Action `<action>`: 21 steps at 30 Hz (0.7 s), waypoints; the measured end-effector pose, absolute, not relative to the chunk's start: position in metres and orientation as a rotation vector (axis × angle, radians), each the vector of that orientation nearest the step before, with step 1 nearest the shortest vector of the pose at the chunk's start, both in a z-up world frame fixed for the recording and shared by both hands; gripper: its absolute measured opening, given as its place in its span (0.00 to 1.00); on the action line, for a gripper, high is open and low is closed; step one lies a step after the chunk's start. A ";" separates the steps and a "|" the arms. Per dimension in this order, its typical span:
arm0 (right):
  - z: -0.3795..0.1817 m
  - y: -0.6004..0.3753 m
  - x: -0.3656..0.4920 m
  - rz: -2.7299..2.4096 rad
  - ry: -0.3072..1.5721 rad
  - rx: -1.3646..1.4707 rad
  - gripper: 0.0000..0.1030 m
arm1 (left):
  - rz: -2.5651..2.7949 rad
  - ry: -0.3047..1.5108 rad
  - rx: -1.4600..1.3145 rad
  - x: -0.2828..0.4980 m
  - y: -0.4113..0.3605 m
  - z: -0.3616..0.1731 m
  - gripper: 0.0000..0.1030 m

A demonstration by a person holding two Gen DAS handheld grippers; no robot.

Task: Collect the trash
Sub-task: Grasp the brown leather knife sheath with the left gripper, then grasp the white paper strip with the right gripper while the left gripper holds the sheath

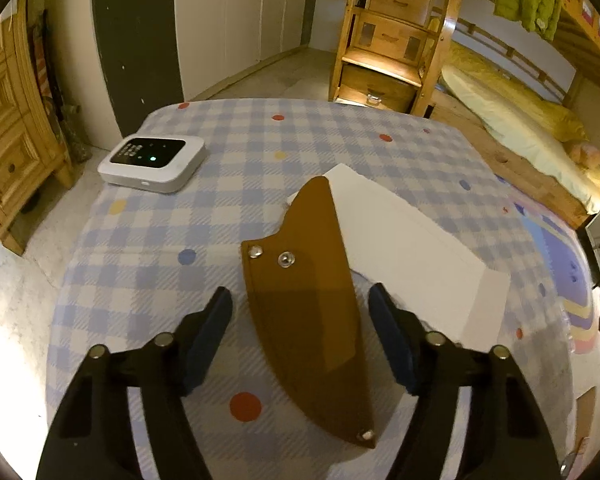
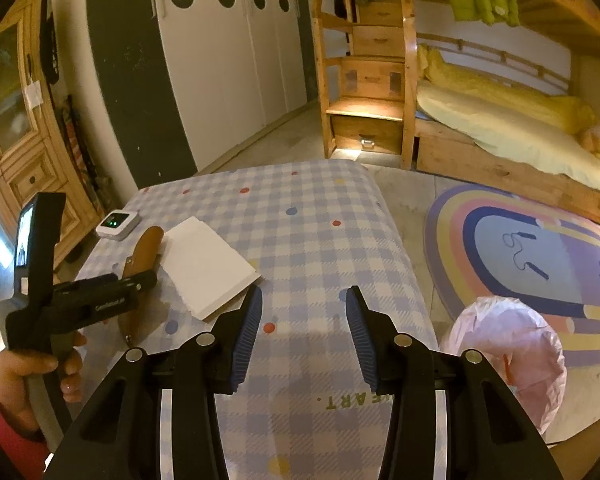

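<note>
A brown leather-like pouch [image 1: 304, 312] with metal snaps lies flat on the blue checked tablecloth [image 1: 260, 148]. My left gripper [image 1: 300, 292] hangs over it, open, with one finger on each side of the pouch and a gap at both pads. Beside the pouch lies a white sheet of paper [image 1: 404, 248], partly under it. From the right wrist view the pouch [image 2: 148, 240] and the paper [image 2: 208, 264] sit at the table's left, with the left gripper [image 2: 140, 280] over the pouch, held by a hand. My right gripper [image 2: 305, 292] stands open over bare cloth, with nothing between its fingers.
A white device with a black top and green light [image 1: 152, 162] sits at the table's far left corner. A bin lined with a pink bag [image 2: 508, 356] stands on the floor right of the table, by a round rug [image 2: 540, 240]. Wooden cabinet, stairs and bed surround.
</note>
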State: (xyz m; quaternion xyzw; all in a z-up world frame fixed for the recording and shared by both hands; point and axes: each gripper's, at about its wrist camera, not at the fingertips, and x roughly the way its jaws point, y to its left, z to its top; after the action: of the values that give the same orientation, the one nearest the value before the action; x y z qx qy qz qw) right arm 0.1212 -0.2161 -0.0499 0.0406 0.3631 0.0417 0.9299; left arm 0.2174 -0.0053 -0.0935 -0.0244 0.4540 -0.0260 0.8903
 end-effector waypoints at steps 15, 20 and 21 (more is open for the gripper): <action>-0.074 -0.178 0.144 0.143 0.860 0.083 0.47 | -0.104 0.844 -0.028 0.148 0.029 -0.068 0.50; -0.090 -0.168 0.166 0.145 0.901 0.085 0.45 | -0.110 0.842 0.012 0.150 0.027 -0.070 0.50; -0.092 -0.167 0.170 0.145 0.907 0.086 0.45 | -0.112 0.845 0.011 0.152 0.027 -0.071 0.50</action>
State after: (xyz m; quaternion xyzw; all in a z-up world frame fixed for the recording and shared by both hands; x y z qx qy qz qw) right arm 0.1699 -0.1668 -0.0920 0.0414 0.4377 0.0700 0.8954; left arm 0.1521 0.0269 -0.0711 0.0054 0.4097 -0.0542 0.9106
